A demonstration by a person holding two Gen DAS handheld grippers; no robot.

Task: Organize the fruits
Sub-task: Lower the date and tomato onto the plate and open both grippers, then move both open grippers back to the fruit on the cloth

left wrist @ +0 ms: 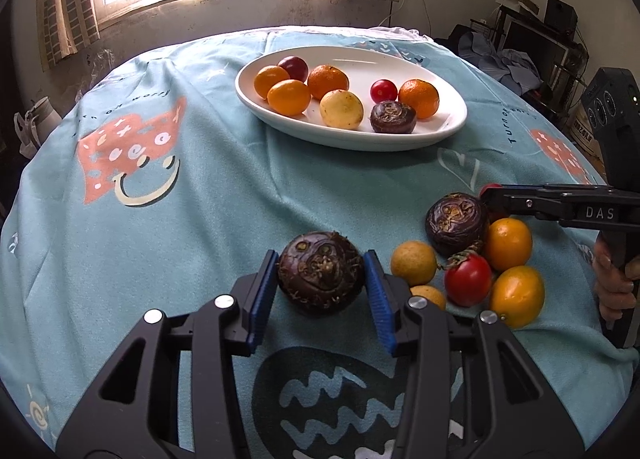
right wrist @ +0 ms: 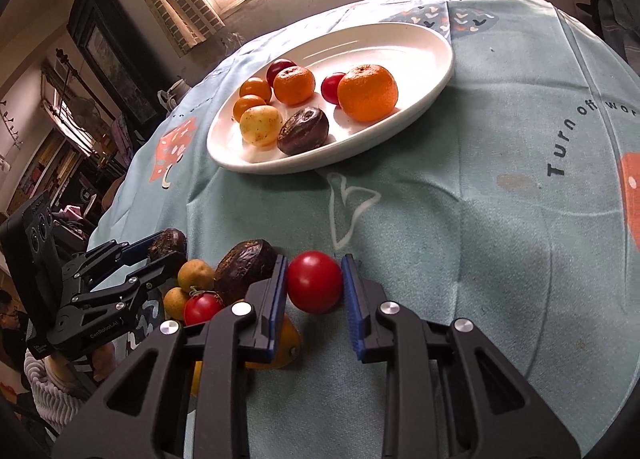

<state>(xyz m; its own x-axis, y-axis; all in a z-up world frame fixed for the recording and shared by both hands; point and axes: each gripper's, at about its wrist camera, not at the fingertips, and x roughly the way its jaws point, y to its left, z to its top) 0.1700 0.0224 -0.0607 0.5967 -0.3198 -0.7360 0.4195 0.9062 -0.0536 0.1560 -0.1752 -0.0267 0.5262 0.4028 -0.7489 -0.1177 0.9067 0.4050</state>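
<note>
My left gripper (left wrist: pixel 321 279) is shut on a dark purple water chestnut (left wrist: pixel 321 273), its blue pads touching both sides; it also shows in the right wrist view (right wrist: pixel 168 244). My right gripper (right wrist: pixel 314 283) is shut on a red cherry tomato (right wrist: pixel 315 281), low over the cloth. In the left wrist view its tip (left wrist: pixel 494 195) reaches in from the right. A white oval plate (left wrist: pixel 448 127) at the back holds several oranges, a yellow fruit, a chestnut and small red fruits. A loose pile (left wrist: pixel 476 259) of fruit lies on the cloth at the right.
The round table wears a light blue printed cloth (left wrist: pixel 200 219). The pile holds another chestnut (left wrist: pixel 456 223), a red tomato (left wrist: pixel 467 279) and several orange and yellow fruits. A window and curtains stand behind; furniture and clutter sit to the right.
</note>
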